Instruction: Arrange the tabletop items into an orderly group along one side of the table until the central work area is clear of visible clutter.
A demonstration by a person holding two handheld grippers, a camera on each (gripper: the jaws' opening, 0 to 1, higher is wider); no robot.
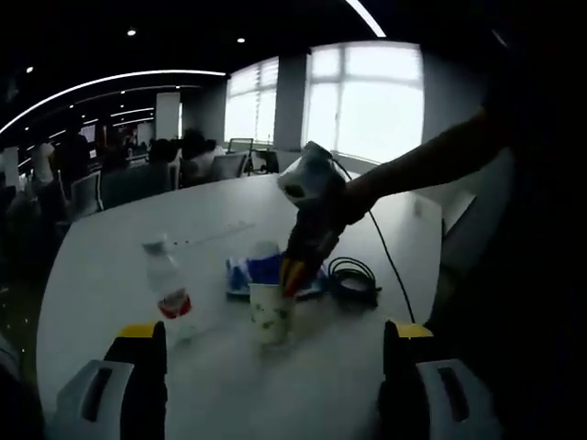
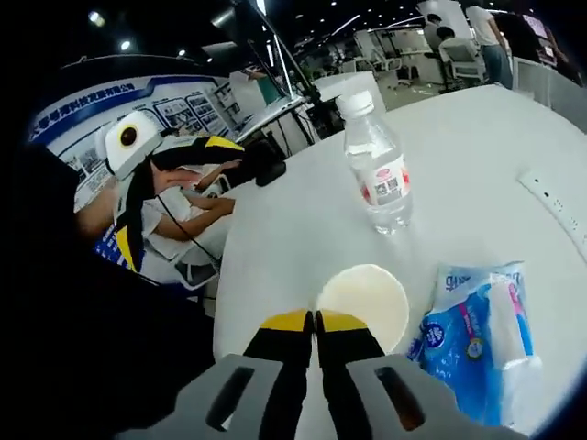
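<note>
Yellow-tipped jaws of the right gripper (image 2: 316,321) stand pressed together at the near rim of the paper cup (image 2: 364,303). In the left gripper view that gripper (image 1: 295,272) reaches down into the cup's (image 1: 270,313) mouth, so the jaws seem to pinch the cup wall between them, a hold that suits lifting so light a vessel by its edge. I cannot tell for certain that paper lies between the tips.

Beside the cup on the white table (image 2: 459,165) lies a blue and white packet of tissues (image 2: 477,341), just next to it, and beyond the cup stands a clear water bottle (image 2: 378,163) with a red label, upright and apart from it. Behind the cup, in the left gripper view, a coiled black cable (image 1: 353,278) rests near the packet (image 1: 257,271), its lead running off toward the table's far edge.

The left gripper (image 1: 275,353) hangs back from the cup with its jaws spread wide and nothing between them, probably waiting for the bottle (image 1: 169,291). All four things sit mid-table, so the grouping looks barely begun.
</note>
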